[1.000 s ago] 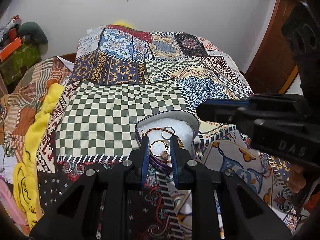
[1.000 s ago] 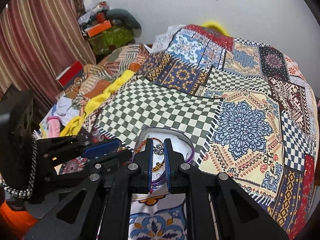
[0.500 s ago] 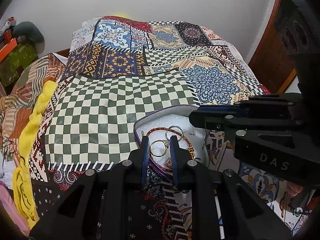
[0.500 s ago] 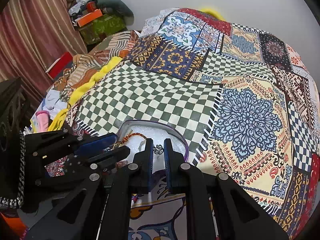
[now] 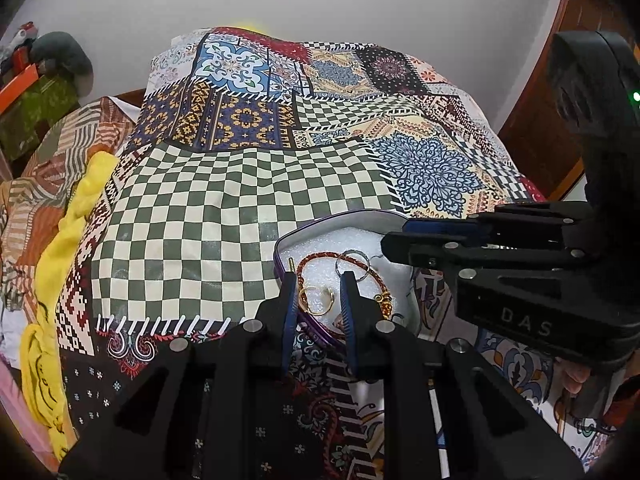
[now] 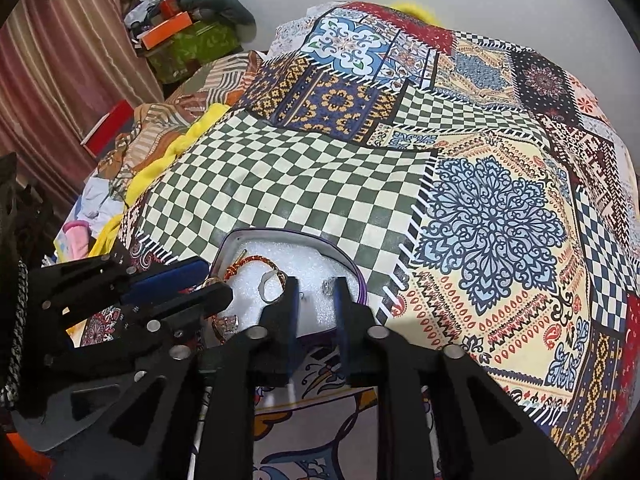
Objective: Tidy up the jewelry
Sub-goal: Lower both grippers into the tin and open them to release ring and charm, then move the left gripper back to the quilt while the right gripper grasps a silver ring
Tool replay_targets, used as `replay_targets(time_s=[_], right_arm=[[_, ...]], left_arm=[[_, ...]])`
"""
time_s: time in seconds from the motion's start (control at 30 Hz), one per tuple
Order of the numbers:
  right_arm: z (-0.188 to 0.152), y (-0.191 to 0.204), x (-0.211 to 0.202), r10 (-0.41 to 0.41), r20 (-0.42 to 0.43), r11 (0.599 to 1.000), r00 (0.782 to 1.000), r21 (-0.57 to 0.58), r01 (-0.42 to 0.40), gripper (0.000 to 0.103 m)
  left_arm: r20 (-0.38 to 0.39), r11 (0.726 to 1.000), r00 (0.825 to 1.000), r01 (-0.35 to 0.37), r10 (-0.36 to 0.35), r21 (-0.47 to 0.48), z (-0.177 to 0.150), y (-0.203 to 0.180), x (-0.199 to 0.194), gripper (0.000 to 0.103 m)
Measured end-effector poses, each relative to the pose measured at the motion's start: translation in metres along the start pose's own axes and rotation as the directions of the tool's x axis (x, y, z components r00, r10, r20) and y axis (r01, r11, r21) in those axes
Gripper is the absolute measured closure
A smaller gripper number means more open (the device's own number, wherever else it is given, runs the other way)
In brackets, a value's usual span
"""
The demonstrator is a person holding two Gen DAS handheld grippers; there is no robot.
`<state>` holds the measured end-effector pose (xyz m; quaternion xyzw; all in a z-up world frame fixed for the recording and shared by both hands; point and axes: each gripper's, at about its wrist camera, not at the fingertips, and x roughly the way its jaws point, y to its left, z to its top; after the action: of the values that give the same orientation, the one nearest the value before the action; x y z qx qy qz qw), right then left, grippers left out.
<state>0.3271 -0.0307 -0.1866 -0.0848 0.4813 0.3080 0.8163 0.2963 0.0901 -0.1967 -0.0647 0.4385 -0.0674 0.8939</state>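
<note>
A purple-rimmed tin (image 5: 288, 240) (image 6: 360, 276) lined with white foam lies on the patchwork bedspread. In it lie a red braided bracelet (image 5: 320, 257) (image 6: 256, 259), a gold ring (image 5: 318, 300), a silver ring (image 5: 349, 258) (image 6: 267, 282) and a small silver piece (image 6: 327, 287). My left gripper (image 5: 319, 292) is open just above the tin's near rim, the gold ring between its fingers. My right gripper (image 6: 314, 292) is open over the foam, the silver piece by its right finger. Each gripper shows in the other's view.
The bedspread (image 5: 224, 216) covers the bed. A yellow cloth (image 5: 60, 260) and piled clothes lie along the left edge. Boxes and clutter (image 6: 188, 36) stand at the far left by a striped curtain. A wooden door (image 5: 560, 120) is at the right.
Both grippers have risen and pulled back a little from the tin. The right gripper's fingers have opened wider, and the small silver piece now lies on the foam.
</note>
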Motion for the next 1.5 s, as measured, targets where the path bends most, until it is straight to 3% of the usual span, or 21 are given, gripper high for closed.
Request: replay_targets(time_s=[0.13,0.6,0.7,0.93,1.13,1.5], right_arm=[[0.002,0.001,-0.008,-0.017,0.024,1.0,1.0,-0.003,0.017,0.077],[-0.006,0.001,-0.061,-0.05,0.112,0.999,0.992,-0.014,0.052,0.077],[-0.013,-0.006,-0.082,-0.068,0.145,0.998,0.987,-0.005,0.07,0.077],[-0.031,-0.049,-0.132,-0.153,0.218,0.987,0.964,0.082,0.139,0.077],[-0.051,-0.086,-0.148,-0.23,0.19,0.969,0.955,0.135,0.206,0.077],[-0.097,-0.131,-0.117,-0.219,0.061,0.961,0.974,0.186,0.204,0.076]], left_arm=[[0.01,1.0,1.0,-0.009,0.009,0.003,-0.001,-0.001,-0.007,0.083],[0.074,1.0,0.997,-0.016,0.015,0.012,0.002,-0.015,-0.052,0.081],[0.091,1.0,0.996,-0.016,0.015,0.009,0.004,-0.02,-0.063,0.071],[0.09,0.999,0.996,-0.011,0.007,0.042,0.01,-0.047,-0.066,0.071],[0.059,0.997,0.997,0.043,-0.047,0.065,0.013,-0.079,-0.055,0.071],[-0.023,0.989,0.997,0.08,-0.078,0.126,0.005,-0.122,-0.024,0.071]])
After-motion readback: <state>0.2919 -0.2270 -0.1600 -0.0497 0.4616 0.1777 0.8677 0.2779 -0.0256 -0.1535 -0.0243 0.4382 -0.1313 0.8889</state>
